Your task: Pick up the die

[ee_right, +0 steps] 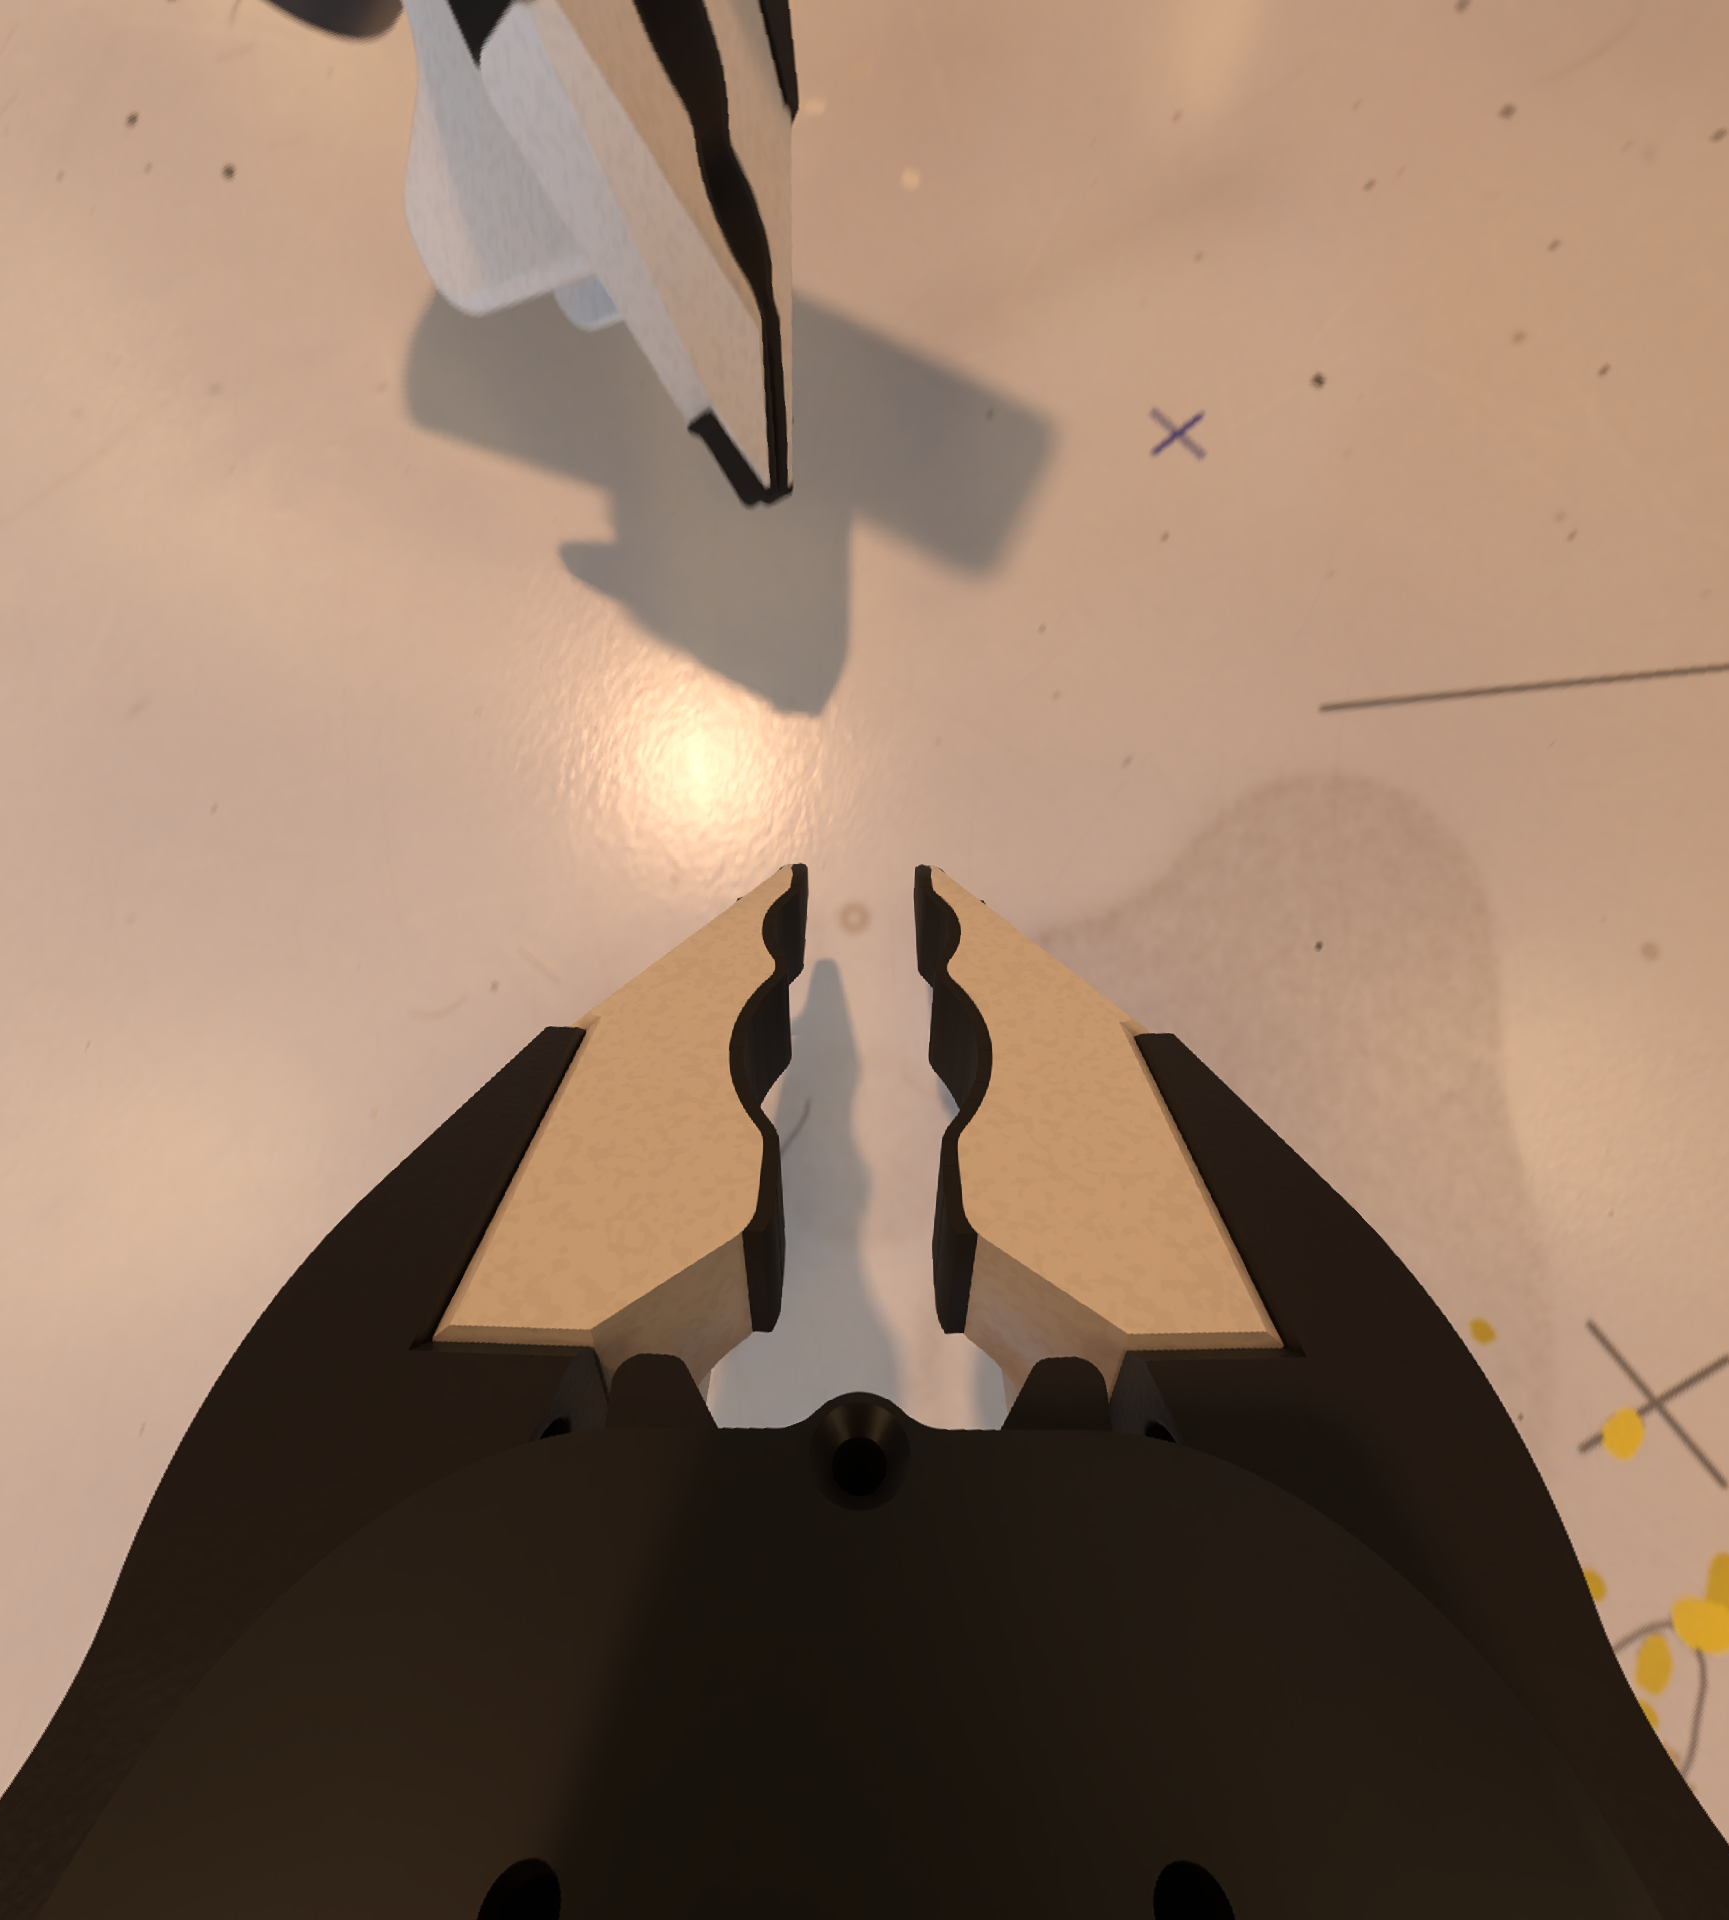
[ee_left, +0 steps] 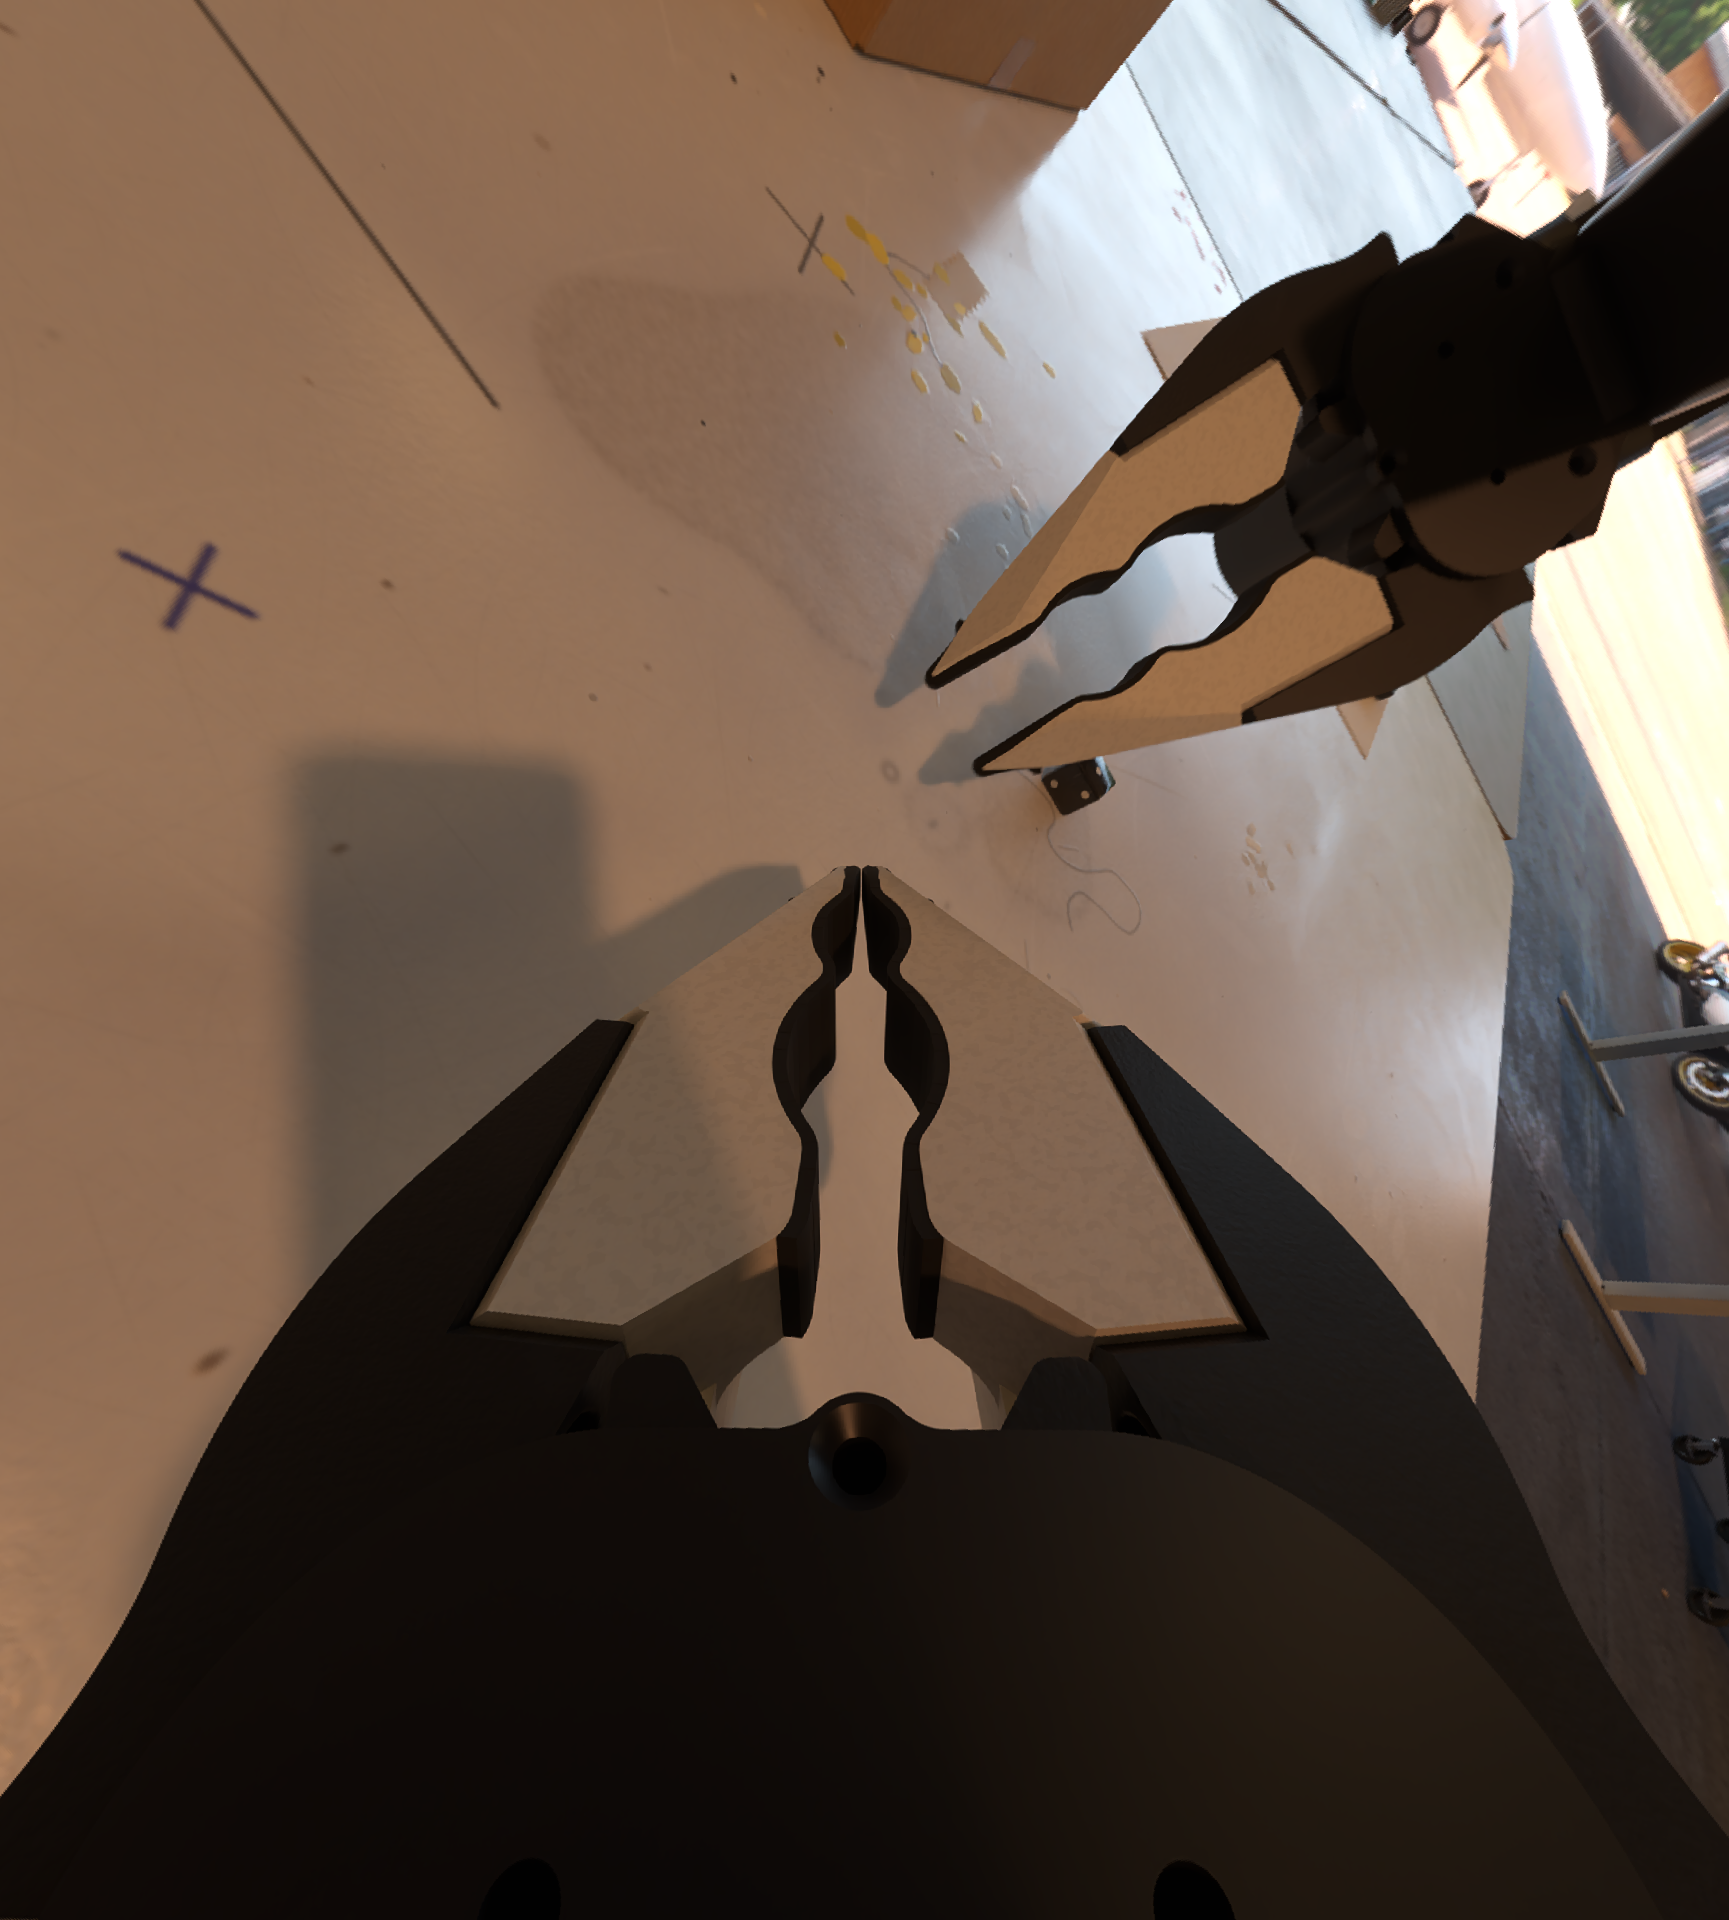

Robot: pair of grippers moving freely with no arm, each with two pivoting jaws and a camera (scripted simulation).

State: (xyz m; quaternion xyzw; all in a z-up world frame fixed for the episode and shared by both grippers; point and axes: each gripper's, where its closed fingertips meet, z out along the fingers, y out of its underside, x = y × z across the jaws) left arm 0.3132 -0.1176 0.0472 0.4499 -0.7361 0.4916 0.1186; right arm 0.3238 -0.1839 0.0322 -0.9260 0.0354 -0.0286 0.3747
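Pale tabletop [ee_left: 424,312] below us: our left gripper [ee_left: 860,873] is closed and empty, our right gripper [ee_right: 860,873] parted, the black die [ee_left: 1078,787] at two o'clock of our left tips.

Left wrist view: camera rides on the left gripper [ee_left: 860,873], looking forward and down along its fingers over the table [ee_left: 424,675], far edge at right. Right wrist view: camera on the right gripper [ee_right: 860,873], steeper, close to the table [ee_right: 320,831]. Both share the blue cross [ee_left: 187,585] [ee_right: 1177,433], the yellow spots [ee_left: 917,312] [ee_right: 1707,1610], and each other's gripper [ee_left: 964,717] [ee_right: 766,488].
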